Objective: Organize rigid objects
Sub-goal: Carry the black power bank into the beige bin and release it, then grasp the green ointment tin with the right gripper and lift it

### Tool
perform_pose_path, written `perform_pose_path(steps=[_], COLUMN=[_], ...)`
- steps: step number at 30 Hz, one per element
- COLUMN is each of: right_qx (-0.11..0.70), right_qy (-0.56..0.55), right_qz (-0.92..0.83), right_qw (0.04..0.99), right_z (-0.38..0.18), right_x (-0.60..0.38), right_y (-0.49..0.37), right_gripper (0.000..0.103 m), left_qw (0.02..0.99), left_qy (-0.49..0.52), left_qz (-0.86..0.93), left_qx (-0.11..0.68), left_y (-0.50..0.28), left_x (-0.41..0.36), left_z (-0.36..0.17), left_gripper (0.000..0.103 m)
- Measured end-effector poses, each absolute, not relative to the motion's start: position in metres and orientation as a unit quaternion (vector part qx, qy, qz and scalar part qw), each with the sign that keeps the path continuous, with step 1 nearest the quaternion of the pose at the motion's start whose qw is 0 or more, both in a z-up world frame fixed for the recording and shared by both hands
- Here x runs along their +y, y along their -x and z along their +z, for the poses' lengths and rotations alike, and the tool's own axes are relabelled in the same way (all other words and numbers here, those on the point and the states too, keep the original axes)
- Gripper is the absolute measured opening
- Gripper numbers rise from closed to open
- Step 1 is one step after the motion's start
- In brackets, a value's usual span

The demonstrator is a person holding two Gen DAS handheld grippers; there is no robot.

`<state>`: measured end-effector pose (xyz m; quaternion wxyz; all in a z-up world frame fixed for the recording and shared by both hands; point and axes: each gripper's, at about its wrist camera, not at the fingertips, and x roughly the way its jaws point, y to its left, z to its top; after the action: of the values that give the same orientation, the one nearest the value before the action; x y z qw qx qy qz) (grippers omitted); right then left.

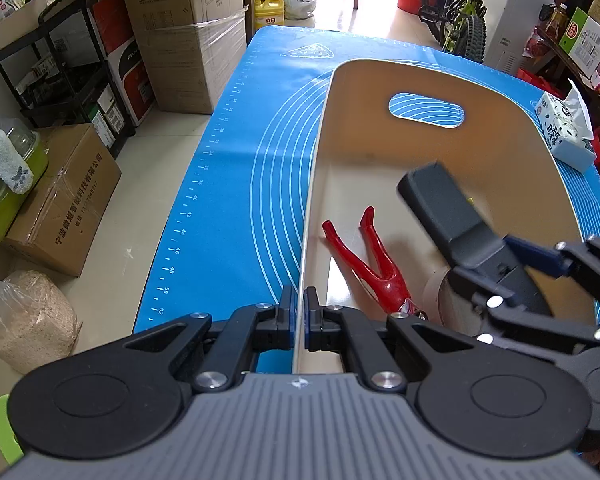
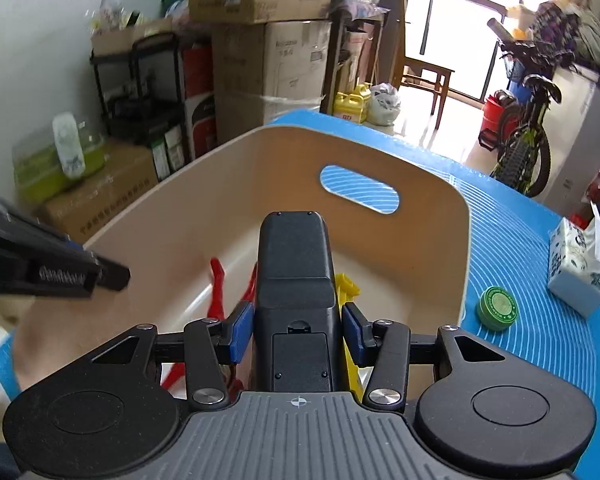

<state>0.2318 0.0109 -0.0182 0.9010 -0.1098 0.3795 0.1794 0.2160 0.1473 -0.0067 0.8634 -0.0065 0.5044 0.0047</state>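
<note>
The left tongs [image 1: 299, 312] are pinching the near wall of a cream bin [image 1: 500, 152], steadying it on the blue-matted worktop [image 1: 228, 184]. The right tongs [image 2: 299, 330] are gripping a black remote [image 2: 296, 264] by its sides, holding it above the bin's open mouth. Its long axis is pointing straight ahead toward the bin's far handle slot. Red pliers [image 1: 374, 264] and something yellow [image 2: 346, 286] are lying on the floor below. A green tin [image 2: 497, 308] is sitting outside, right of the bin, nearer the right hand.
</note>
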Motion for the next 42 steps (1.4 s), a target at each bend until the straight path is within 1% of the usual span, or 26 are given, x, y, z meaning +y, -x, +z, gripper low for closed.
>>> perform_pose_path(steps=[10,13,15,23,28,30,35,42], right_qx=[0.437,0.438,0.425,0.364,0.325,0.321,0.33,0.358], right_qy=[0.126,0.111,0.103,0.085,0.091,0.102,0.089,0.108], right_qz=[0.176,0.183,0.189,0.2,0.158,0.13,0.087,0.078], right_qw=[0.873,0.873,0.879,0.906,0.928,0.932,0.936,0.924], right_z=[-0.034,-0.033,-0.029,0.009,0.032,0.034,0.027,-0.012], right_x=[0.022,0.017,0.012,-0.013,-0.046,-0.059,-0.101,-0.145], right_y=[-0.243,-0.242,-0.239,-0.233,-0.237,-0.243,-0.262,-0.292], right_gripper=[0.054,0.054,0.057,0.06,0.061,0.061,0.061,0.061], left_qw=[0.864,0.863,0.863,0.863,0.863,0.863,0.863,0.863], left_qy=[0.008,0.008,0.008,0.009,0.008,0.008,0.008,0.007], left_qz=[0.003,0.003,0.004,0.004,0.005,0.005,0.005,0.005], left_qx=[0.504,0.504,0.504,0.505,0.505,0.505,0.505,0.505], left_y=[-0.216,-0.216,-0.216,-0.217,-0.217,-0.217,-0.217,-0.216], left_x=[0.148,0.148,0.148,0.148,0.148,0.148,0.148,0.149], left_z=[-0.006,-0.006,-0.007,-0.007,-0.007,-0.007,-0.007,-0.007], left_gripper=[0.005,0.005,0.005,0.005,0.005,0.005,0.005,0.005])
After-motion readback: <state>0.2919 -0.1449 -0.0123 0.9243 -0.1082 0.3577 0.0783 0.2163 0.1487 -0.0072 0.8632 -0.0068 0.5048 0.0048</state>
